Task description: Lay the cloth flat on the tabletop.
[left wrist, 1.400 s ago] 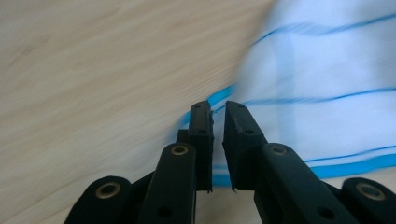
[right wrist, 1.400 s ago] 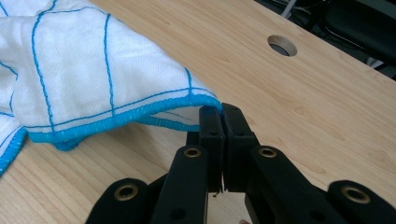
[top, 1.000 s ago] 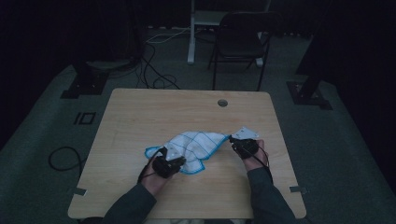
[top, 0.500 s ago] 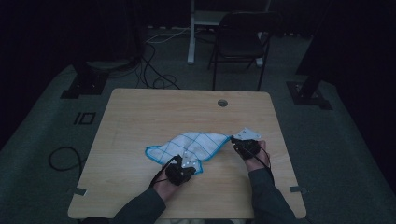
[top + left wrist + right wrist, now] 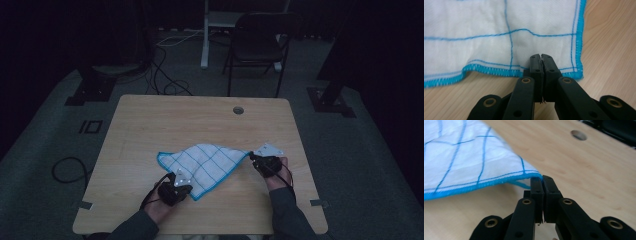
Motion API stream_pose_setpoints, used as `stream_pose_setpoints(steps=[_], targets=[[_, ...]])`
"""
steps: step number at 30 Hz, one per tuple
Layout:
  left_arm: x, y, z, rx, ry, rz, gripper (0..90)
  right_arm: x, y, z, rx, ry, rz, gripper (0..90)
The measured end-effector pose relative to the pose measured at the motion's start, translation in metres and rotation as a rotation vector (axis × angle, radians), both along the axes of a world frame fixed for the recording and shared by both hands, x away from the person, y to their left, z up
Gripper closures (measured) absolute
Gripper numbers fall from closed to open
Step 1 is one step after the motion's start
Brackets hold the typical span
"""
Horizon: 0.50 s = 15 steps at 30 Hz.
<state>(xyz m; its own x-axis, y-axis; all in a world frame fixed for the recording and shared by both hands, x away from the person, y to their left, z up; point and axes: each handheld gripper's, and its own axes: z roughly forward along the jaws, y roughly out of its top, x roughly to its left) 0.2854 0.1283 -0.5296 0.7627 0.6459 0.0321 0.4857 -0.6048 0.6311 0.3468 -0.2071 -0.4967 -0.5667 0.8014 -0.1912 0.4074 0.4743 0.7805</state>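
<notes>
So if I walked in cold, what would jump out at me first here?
Probably the white cloth with blue grid lines, spread near the front middle of the wooden table. A person pinches it from both sides: the left gripper is shut on its blue-stitched near edge, and the right gripper is shut on its right corner, which is lifted off the wood. All around, the room is dark.

1. High view: dim overall; surroundings nearly black, the worktop [image 5: 150, 130] palely lit from above.
2. Both gripper views: bright, even light (no glare); the cloth [image 5: 461, 165] softens toward the frame edges.
</notes>
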Motion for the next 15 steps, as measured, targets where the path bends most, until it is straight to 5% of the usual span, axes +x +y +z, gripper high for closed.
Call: stream_pose_setpoints(steps=[7, 15], targets=[[0.002, 0.026, 0.003, 0.023, 0.018, 0.059, 86.6, -0.04, 0.008, -0.011, 0.049, 0.036, 0.075, 88.3], [0.016, 0.019, 0.018, -0.007, -0.025, 0.064, 75.9, -0.06, 0.02, -0.015, 0.027, 0.061, 0.16, 87.5]])
